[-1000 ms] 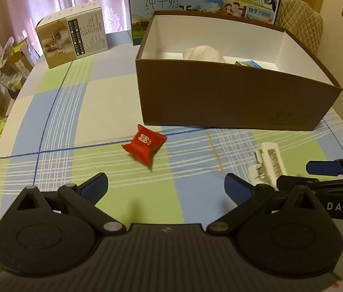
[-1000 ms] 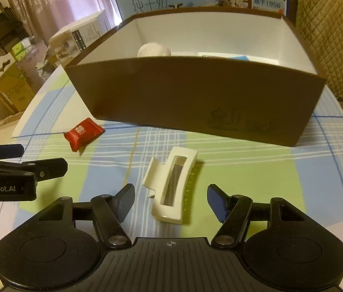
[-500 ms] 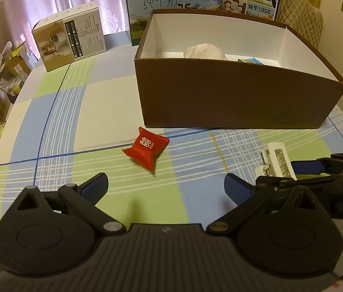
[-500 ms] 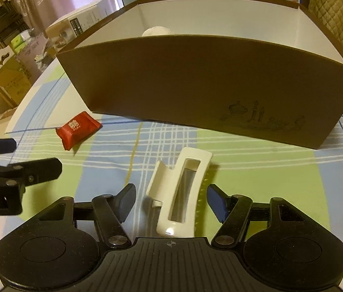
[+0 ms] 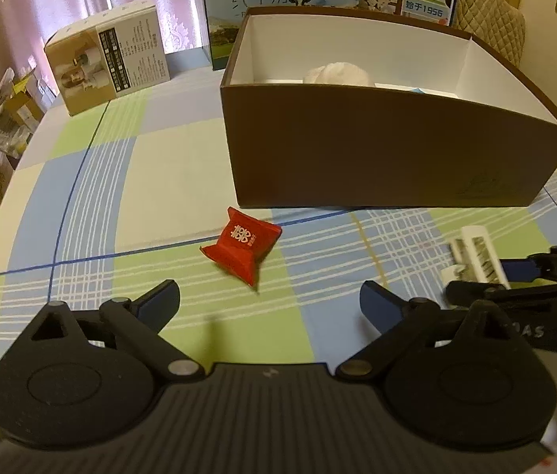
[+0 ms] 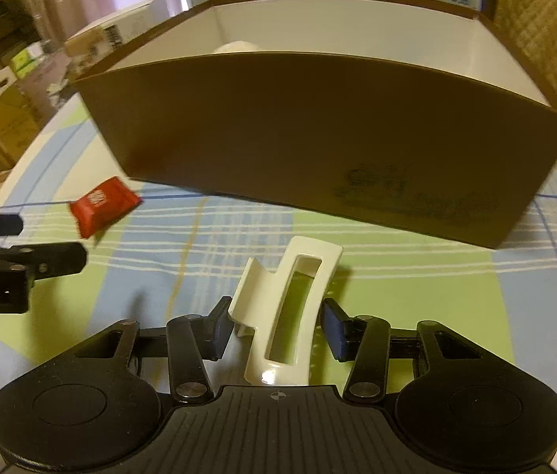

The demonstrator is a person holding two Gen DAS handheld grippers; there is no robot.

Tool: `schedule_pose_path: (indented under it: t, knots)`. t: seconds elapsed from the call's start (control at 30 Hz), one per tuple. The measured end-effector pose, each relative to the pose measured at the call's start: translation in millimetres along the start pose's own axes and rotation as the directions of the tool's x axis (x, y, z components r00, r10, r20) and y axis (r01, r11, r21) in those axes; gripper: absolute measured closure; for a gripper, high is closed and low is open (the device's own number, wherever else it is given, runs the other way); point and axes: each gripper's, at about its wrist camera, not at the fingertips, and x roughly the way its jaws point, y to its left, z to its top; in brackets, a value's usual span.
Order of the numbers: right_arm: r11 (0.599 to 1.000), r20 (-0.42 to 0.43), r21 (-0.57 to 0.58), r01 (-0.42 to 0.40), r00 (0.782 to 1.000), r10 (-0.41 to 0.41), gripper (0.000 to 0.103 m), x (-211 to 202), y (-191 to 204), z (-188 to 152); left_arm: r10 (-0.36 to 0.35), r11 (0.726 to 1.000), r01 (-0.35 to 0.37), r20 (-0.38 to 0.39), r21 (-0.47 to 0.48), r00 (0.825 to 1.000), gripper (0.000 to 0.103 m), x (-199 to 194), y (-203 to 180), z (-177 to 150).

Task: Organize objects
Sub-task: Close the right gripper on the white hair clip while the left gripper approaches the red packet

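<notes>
right wrist view: the white hair clip [image 6: 298, 308] lies on the checked bench [image 6: 416, 276] directly between the jaws of the right gripper [image 6: 276, 333], its long axis running roughly forward along the fingers and leaning a little to the right, toward the brown box [image 6: 318, 130] just beyond. the jaws are narrowed about the clip's near half; the left pad [image 6: 219, 331] appears to touch the clip's lever, while a thin gap seems to remain at the right pad [image 6: 335, 333], so a firm pinch is not certain. left wrist view: the left gripper [image 5: 268, 300] has its jaws spread wide and empty, with the red candy packet [image 5: 243, 247] on the bench ahead of them, near the box's front wall. the right gripper is the nearer to the clip; the left, to the packet.
</notes>
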Motion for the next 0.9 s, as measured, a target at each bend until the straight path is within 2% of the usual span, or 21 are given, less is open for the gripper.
schedule_pose_path:
  t: [0.1,0.33,0.43,0.5,0.6,0.73,0.9]
  knots:
    - [0.999,-0.004,0.034,0.006,1.0,-0.006,0.058,-2,-10,1,-0.018,1.0,0.018,-0.009,-0.011,1.0,0.011,6,4,0]
    - [0.999,-0.016,0.029,0.012,1.0,-0.012,0.058,-6,-15,1,-0.06,0.998,0.061,0.01,-0.021,0.998,0.015,17,8,4]
    - [0.999,-0.02,0.032,0.01,1.0,-0.01,0.058,-7,-18,0,-0.067,0.998,0.067,0.022,-0.007,0.998,0.021,27,8,8]
    - [0.999,-0.021,0.034,0.008,1.0,-0.008,0.058,-8,-20,0,-0.075,0.997,0.075,0.026,-0.008,0.997,0.029,36,9,12]
    - [1.0,-0.02,0.029,0.008,1.0,-0.007,0.058,-8,-20,-1,-0.08,0.996,0.081,0.045,-0.02,0.996,0.033,47,13,17]
    - [1.0,-0.02,0.027,0.003,1.0,-0.003,0.058,-8,-20,-1,-0.061,0.998,0.062,0.05,-0.018,0.997,0.04,57,14,23]
    - [1.0,-0.022,0.025,0.003,1.0,-0.002,0.058,-9,-21,-2,-0.024,0.999,0.022,0.059,0.037,0.998,0.041,63,14,26]
